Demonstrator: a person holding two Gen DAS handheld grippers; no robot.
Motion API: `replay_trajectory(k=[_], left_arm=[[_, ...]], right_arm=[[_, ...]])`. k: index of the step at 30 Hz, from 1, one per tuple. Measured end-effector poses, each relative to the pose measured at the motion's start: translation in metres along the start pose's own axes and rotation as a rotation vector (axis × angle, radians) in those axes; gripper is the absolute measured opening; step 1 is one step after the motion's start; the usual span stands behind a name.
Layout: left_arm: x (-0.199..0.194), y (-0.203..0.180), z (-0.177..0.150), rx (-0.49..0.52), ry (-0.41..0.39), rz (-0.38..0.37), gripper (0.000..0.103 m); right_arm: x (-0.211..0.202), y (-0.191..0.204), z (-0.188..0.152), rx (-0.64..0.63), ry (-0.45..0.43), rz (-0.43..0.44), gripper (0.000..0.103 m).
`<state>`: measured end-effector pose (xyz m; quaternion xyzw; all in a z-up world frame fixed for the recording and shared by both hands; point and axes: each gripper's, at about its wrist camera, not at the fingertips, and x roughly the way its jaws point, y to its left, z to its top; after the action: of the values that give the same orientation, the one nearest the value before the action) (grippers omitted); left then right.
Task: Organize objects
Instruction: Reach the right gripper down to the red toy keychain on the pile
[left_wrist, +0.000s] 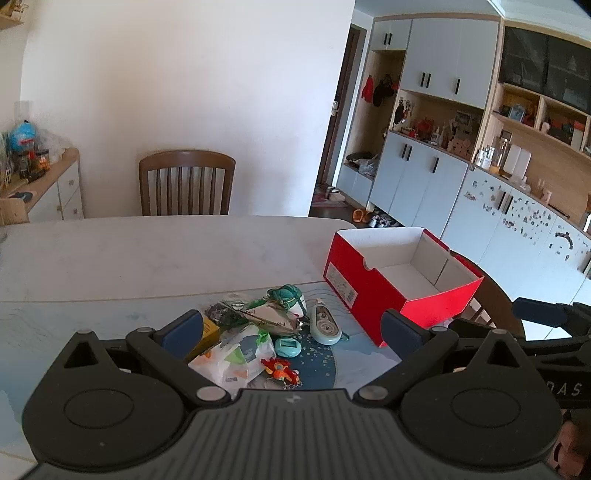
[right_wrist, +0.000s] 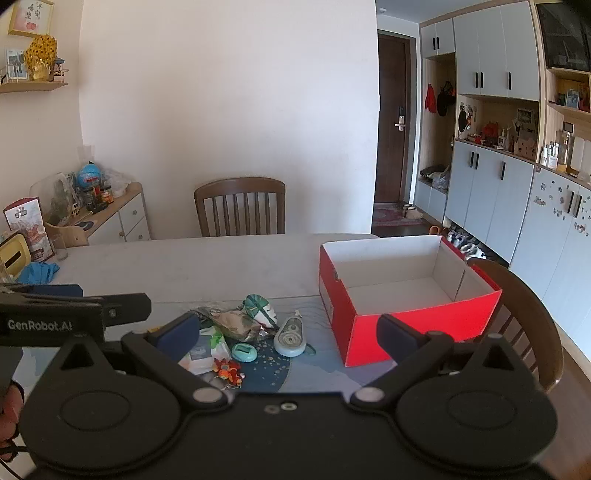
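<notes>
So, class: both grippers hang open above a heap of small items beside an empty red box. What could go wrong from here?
1. The heap is tangled: closing on the crumpled wrapper may drag the mask figure or tissue pack along.
2. The correction tape looks smooth and rounded, so it might slip from the pads.
3. The red box sits near the table's corner; a bump from the right gripper could push it off.

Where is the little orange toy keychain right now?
The small orange toy keychain lies on the table at the near edge of the pile, just in front of the round teal case and left of the open red cardboard box.
</notes>
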<state>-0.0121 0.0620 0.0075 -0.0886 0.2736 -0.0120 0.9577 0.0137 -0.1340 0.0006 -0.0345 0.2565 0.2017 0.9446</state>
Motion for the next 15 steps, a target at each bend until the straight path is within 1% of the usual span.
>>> replay_trajectory(k=[6,11,15], left_arm=[[0.003,0.008,0.0,0.01,-0.011,0.013,0.103],[0.011,0.018,0.002,0.003,0.011,0.002,0.103],[0.018,0.025,0.002,0.017,0.027,0.001,0.103]], right_arm=[[0.007,0.013,-0.001,-0.011,0.006,0.001,0.102],[0.016,0.02,-0.002,-0.016,0.014,0.004,0.102],[0.023,0.025,-0.002,-0.013,0.023,0.02,0.102]])
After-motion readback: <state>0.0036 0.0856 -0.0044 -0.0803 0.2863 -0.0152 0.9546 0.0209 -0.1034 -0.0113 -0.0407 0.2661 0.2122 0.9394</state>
